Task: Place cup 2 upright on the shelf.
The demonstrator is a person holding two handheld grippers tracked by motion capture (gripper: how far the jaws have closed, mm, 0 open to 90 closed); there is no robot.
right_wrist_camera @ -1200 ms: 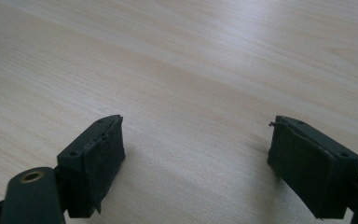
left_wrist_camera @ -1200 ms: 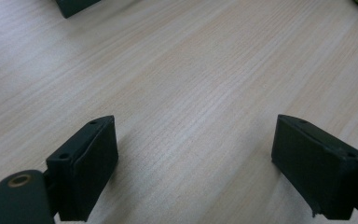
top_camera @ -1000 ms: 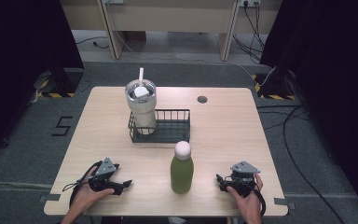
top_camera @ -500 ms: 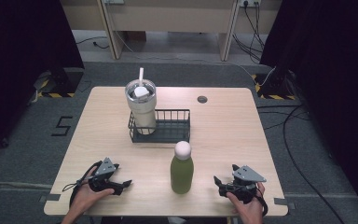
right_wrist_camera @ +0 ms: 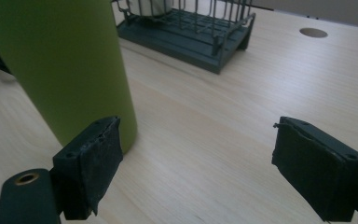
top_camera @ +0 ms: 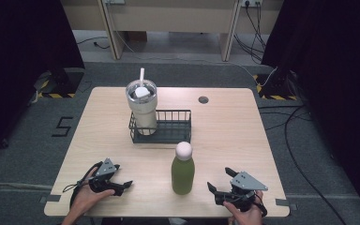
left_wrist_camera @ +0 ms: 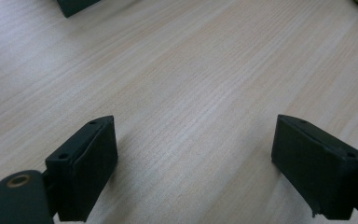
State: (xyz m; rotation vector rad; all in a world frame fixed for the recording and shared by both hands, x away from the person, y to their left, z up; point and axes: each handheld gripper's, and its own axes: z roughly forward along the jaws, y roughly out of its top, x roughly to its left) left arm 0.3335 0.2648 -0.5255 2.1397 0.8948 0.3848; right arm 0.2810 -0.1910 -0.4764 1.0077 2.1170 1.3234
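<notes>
Green bottle (top_camera: 183, 174) with a pale round cap stands upright on the tabletop (top_camera: 225, 136), near edge, midway between the two hands. Matte olive body, straight-sided, likely slick and top-heavy. Right gripper (top_camera: 219, 183) sits just right of it, jaws spread and empty; in the right gripper view the bottle (right_wrist_camera: 70, 65) lies off to the left jaw, not between the pair. Approach step, by my reading. Next: swing left to centre the bottle, then close. Left gripper (top_camera: 122, 183) rests spread on bare wood. Beyond: wire basket (top_camera: 168, 131) holding a tumbler (top_camera: 141, 108).
</notes>
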